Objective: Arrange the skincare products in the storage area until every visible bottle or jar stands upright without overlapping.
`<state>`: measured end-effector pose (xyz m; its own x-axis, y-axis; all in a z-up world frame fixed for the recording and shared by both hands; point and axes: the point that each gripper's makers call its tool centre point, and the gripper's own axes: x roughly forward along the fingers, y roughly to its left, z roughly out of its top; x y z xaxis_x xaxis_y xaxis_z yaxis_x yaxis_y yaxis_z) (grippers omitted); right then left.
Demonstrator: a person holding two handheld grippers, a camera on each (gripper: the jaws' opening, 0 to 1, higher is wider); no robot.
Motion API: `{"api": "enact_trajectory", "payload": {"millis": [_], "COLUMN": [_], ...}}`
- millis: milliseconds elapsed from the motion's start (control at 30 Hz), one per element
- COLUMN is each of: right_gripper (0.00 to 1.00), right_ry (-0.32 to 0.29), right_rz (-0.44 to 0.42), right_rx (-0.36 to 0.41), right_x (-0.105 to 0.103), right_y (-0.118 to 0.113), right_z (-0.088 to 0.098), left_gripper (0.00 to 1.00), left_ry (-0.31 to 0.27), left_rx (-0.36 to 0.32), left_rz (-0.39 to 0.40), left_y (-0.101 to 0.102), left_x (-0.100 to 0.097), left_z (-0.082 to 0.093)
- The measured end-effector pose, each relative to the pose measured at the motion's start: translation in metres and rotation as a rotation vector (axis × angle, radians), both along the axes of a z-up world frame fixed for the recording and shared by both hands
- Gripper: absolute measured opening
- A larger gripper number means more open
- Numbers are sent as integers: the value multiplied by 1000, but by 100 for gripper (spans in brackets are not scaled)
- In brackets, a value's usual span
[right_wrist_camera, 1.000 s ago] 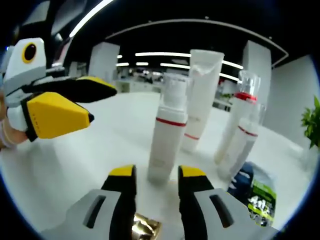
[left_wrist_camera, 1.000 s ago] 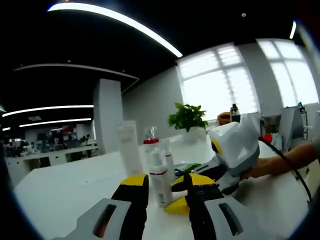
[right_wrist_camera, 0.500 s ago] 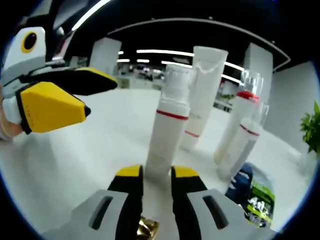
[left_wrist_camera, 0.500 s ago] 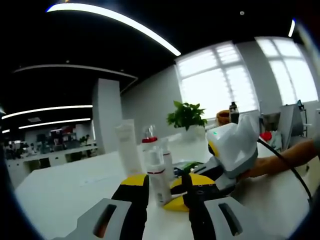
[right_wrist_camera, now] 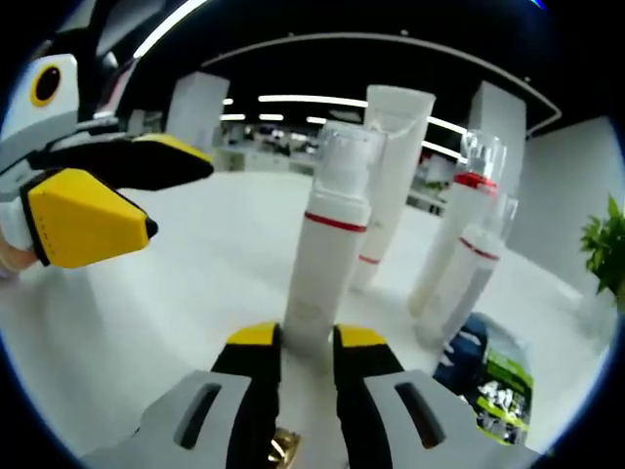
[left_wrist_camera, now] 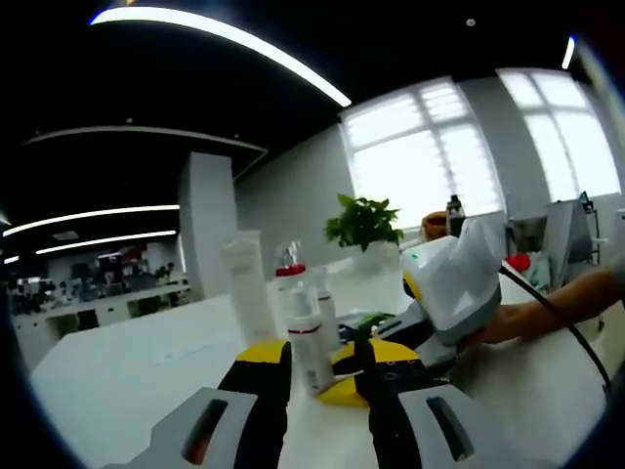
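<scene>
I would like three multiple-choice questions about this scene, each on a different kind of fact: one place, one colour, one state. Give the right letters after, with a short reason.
1. Where does the pump bottle stand in the right gripper view?
A. between the jaws of the right hand-held gripper
B. lying flat on the dark packet
C. inside a drawer

2. What colour is the band around the pump bottle?
A. blue
B. red
C. green

3. In what state is the tall white tube?
A. upright on the white table
B. tipped on its side
C. held by the left hand-held gripper

Answers:
1 A, the yellow-tipped jaws sit close on either side of its base.
2 B, a thin red ring runs below its clear cap.
3 A, it stands behind the pump bottle; the left hand-held gripper is open and holds nothing.
</scene>
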<state>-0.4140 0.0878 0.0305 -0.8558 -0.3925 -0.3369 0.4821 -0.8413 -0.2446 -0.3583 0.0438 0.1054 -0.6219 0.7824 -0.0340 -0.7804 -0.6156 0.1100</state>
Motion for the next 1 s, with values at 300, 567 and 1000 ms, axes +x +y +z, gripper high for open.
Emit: {"api": "enact_trajectory", "payload": {"millis": [300,567,1000], "right_gripper": [20,20,20], "right_ry": [4,3,15], "right_rz": [-14,-24,-30], "right_rx": [-1,-9,-11], "right_x": [-5,-9,-25], "right_y": [5,9,9], "right_z": [0,0,0], "left_gripper": [30,30,30], "left_ry": [3,-3,-7], "left_rx": [-7,-3,-4], "left_rz": [-3,2,11], "left_y": [1,0,-1], "left_x": [0,-1,-3], "left_z": [-1,-1,-2]}}
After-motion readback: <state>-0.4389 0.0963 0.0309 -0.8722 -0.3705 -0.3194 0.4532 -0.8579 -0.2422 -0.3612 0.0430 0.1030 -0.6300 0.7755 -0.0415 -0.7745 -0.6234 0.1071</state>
